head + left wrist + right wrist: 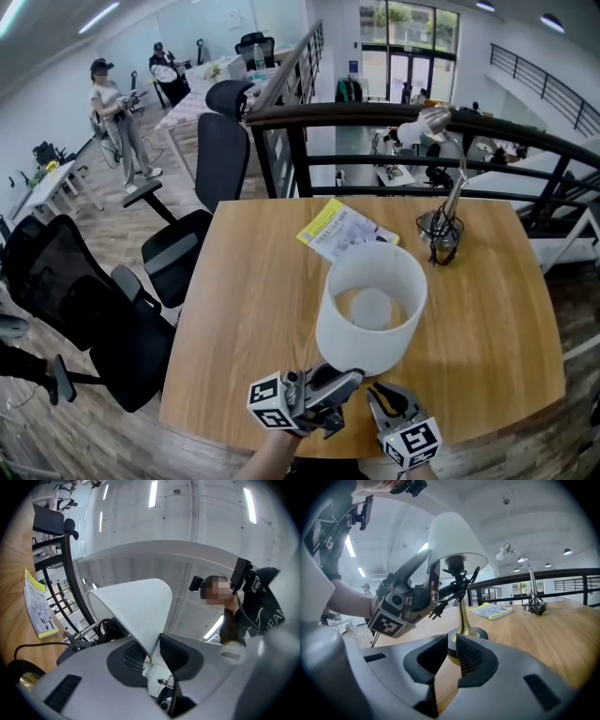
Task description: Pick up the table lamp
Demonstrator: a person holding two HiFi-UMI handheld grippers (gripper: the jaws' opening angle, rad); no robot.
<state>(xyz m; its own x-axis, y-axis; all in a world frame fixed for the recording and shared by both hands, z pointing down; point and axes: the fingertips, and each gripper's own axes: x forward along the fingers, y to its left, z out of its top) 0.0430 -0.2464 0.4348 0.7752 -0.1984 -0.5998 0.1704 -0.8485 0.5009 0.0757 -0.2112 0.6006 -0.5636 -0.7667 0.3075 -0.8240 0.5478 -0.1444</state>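
A pale wooden table point(253, 309) with rounded corners stands against a black railing point(375, 117) on the upper floor of a bright open office. Beyond the rail a lower level and tall windows point(408, 37) show. To the table's left, on plank flooring, are two black office chairs point(202, 178). Further back are a long white desk point(197, 98) and two people point(117, 117). Strip lights run along the white ceiling.

On the far half of the table lies a yellow-edged booklet point(345, 228). To its right stands a slim silver desk lamp point(450, 202) with its black cord bunched at the foot.

The table lamp point(361, 328) stands near the front edge, well apart from both. From above, its white shade point(405, 281) hides everything under it. The right gripper view shows the brass stem point(464, 616), the round base point(476, 632) resting on the wood, and a black plug point(436, 613) hanging from cord bundled below the socket.

The left gripper point(352, 380) reaches up to the shade's lower rim on the near side. Its jaws stand apart astride the rim, one pad against the wall and a gap showing at the other, so nothing is clamped. The right gripper point(375, 392) sits just beside it, low over the table, its jaws closed together and empty. Those jaws block the near part of the base in its own view
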